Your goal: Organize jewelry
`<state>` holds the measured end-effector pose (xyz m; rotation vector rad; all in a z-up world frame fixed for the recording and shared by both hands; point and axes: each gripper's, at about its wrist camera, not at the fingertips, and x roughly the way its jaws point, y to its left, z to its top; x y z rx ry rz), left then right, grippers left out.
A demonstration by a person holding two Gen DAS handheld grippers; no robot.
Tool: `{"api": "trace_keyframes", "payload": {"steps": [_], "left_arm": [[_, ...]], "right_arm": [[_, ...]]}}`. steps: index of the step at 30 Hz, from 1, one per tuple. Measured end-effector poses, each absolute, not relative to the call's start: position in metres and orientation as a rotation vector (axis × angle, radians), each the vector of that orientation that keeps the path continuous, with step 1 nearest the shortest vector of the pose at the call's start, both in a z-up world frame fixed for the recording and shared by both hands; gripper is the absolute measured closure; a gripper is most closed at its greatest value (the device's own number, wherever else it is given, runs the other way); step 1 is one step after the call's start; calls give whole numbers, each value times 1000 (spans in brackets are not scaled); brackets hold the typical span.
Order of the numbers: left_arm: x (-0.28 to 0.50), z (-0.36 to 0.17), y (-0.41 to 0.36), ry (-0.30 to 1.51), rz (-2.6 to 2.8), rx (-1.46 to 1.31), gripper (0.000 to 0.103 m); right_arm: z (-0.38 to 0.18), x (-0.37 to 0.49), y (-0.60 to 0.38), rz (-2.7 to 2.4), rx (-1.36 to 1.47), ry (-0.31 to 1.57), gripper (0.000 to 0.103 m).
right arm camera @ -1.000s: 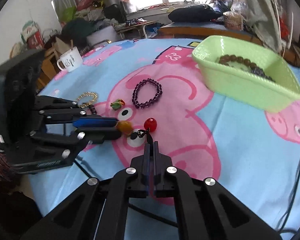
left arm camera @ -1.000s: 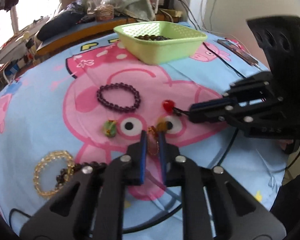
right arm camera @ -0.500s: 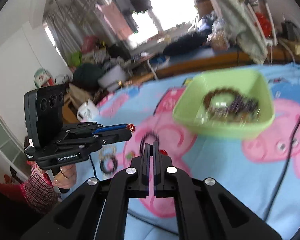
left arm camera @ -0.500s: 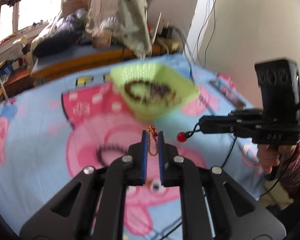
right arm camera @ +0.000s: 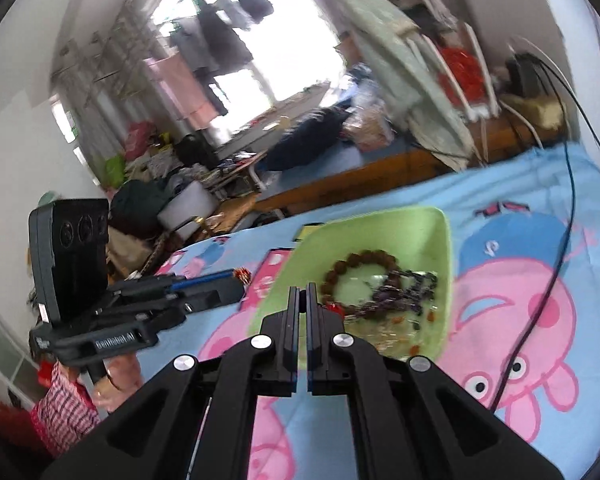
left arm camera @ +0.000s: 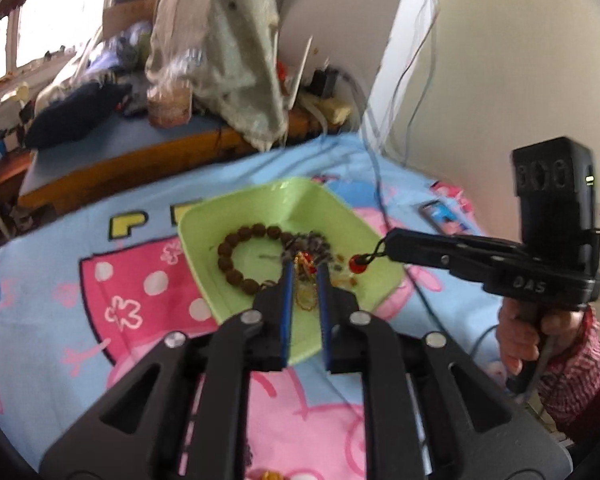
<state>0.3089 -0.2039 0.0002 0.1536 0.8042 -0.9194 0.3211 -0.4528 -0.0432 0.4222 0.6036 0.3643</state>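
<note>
green tray [left arm camera: 204, 236] on cloth; brown bead bracelet [left arm camera: 236, 252] inside.

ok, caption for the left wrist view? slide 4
Left gripper carries a gold pendant over the green basket while the right gripper dangles a red bead charm alongside.

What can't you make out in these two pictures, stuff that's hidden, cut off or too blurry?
- Left wrist view: the gold ornament in the left tool is partly hidden by its fingers.
- Right wrist view: the red bead charm mostly hides behind the right tool.
- Both views: small pieces in the green tray are too blurred to name.
- Left wrist view: something orange at the bottom edge is cut off.
</note>
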Motion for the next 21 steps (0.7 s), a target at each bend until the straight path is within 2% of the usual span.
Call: {"api": "trace_keyframes", "payload": {"steps": [2,5,8,10,11,16,21], "left_arm": [[320,-16,-211,874,-871,172,61],[332,-28,-208,935,-833,159,61],[331,-11,-181,895,-840,76,61],[327,8,-154,839,-823,23,61],[325,15,-143,824,-812,3,61],[295,31,-76,740,-756,-51,61],[263,6,-32,753,-688,-24,60]], "right_arm": [[-51,323,-455,323,428,612,103],[-56,320,-456,320,453,604,103],[-51,312,-455,331,457,577,103],[-46,306,-452,319,459,557,85],[-44,303,-451,317,459,551,79],[-32,286,-423,444,439,556,79],[-54,276,-374,520,324,677,79]]}}
